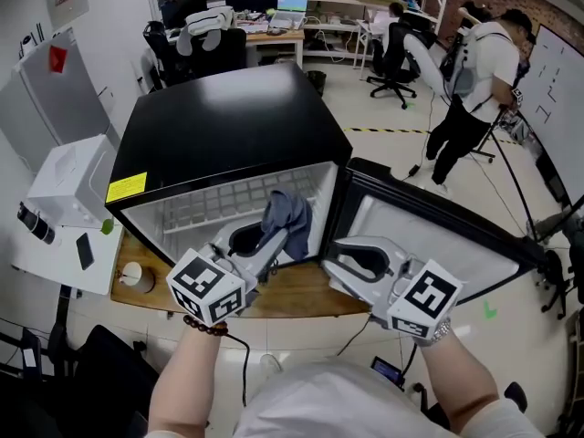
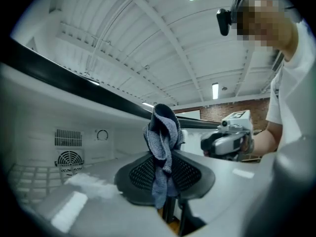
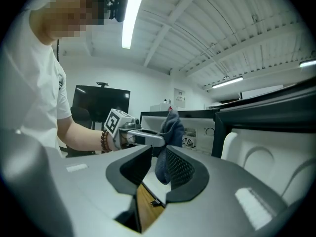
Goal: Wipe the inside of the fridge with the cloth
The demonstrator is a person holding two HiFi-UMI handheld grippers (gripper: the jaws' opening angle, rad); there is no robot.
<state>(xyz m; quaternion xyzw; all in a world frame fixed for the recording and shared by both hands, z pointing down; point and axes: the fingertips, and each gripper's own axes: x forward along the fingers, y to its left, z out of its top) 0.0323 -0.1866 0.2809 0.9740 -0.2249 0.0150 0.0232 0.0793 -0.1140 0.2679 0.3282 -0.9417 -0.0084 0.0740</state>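
Left hand-held gripper [image 1: 272, 249], clamped on the upright cloth [image 1: 287, 217], is nearer the fridge [image 1: 228, 126] opening straight ahead; right hand-held gripper [image 1: 333, 261] stands open, empty, alongside.

light: bright, ceiling tubes [image 3: 129, 14] | edges: fisheye-warped, dark corners | glare: mild

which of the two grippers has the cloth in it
The left gripper: the blue-grey cloth is pinched between its jaws. The right gripper has its jaws apart and empty.
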